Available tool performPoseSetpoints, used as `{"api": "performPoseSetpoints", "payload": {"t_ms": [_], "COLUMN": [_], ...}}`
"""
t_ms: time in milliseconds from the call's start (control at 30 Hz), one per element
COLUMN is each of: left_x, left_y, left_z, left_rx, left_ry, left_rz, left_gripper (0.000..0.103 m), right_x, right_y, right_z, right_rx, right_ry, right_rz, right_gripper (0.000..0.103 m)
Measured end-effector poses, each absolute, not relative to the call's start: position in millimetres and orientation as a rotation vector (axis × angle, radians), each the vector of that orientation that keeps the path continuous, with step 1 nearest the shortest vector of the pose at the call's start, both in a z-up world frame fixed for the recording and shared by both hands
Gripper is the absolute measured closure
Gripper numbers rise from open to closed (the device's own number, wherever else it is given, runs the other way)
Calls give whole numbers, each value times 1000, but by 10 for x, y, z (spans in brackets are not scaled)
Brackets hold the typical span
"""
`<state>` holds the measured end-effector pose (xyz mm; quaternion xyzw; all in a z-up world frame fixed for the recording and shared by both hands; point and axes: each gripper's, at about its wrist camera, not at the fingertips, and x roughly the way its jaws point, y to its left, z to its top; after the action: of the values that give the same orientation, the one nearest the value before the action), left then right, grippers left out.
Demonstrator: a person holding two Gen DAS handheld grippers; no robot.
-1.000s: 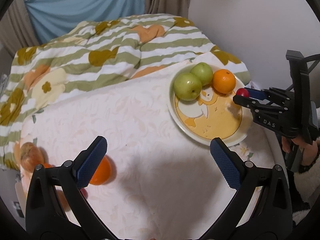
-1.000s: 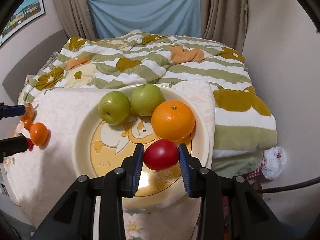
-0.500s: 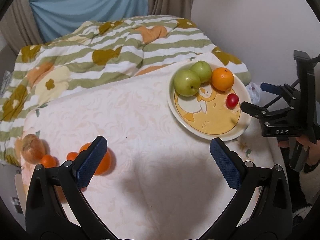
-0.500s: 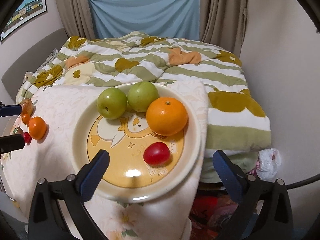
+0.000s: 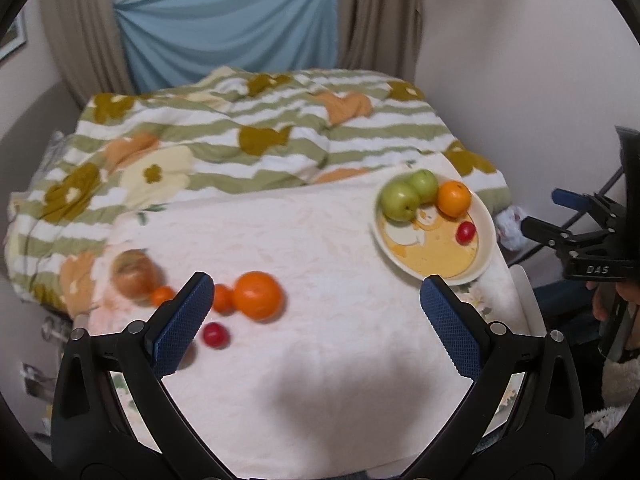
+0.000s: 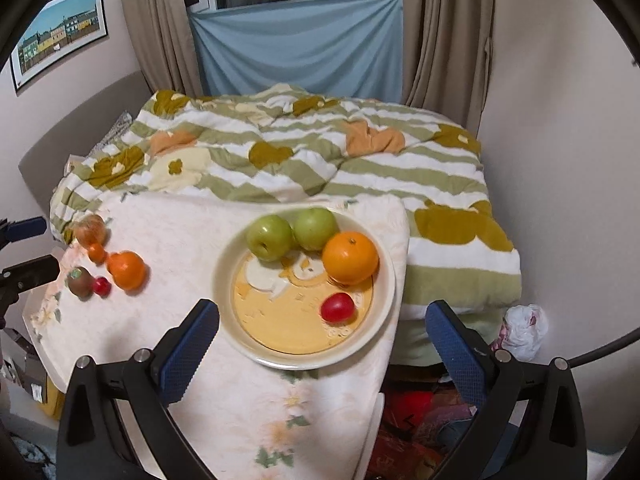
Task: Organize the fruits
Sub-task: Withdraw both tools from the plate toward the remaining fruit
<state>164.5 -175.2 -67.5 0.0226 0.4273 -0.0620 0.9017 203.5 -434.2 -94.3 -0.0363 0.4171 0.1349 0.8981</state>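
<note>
Both claws are spread wide with nothing between their pads. Just ahead of the right gripper (image 6: 322, 344) sits the duck-print plate (image 6: 228, 264), carrying two green apples (image 6: 269, 237), an orange (image 6: 350, 257) and a red cherry tomato (image 6: 338, 308), which lies nearest the claw. Ahead of the left gripper's (image 5: 316, 328) left finger, on the pale floral cloth (image 5: 320, 360), lie a loose orange (image 5: 257, 295), small tangerines (image 5: 222, 298) and another cherry tomato (image 5: 215, 335).

Both grippers (image 5: 312, 316) (image 6: 320, 344) wide apart, empty
</note>
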Motion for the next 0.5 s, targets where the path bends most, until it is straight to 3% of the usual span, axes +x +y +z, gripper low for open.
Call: {"api": "performPoseSetpoints", "payload": {"t_ms": [500], "left_x": [1367], "left_y": [-324], "left_z": [-390], "left_rx": [-7], "left_ry": [787], "left_rz": [-78], "left_gripper": [0], "right_x": [1594], "right_y": [-3310], "right_z": [-509], "right_rx": [-87], "right_ry": [796], "right_rz": [186], "right_gripper": [0]}}
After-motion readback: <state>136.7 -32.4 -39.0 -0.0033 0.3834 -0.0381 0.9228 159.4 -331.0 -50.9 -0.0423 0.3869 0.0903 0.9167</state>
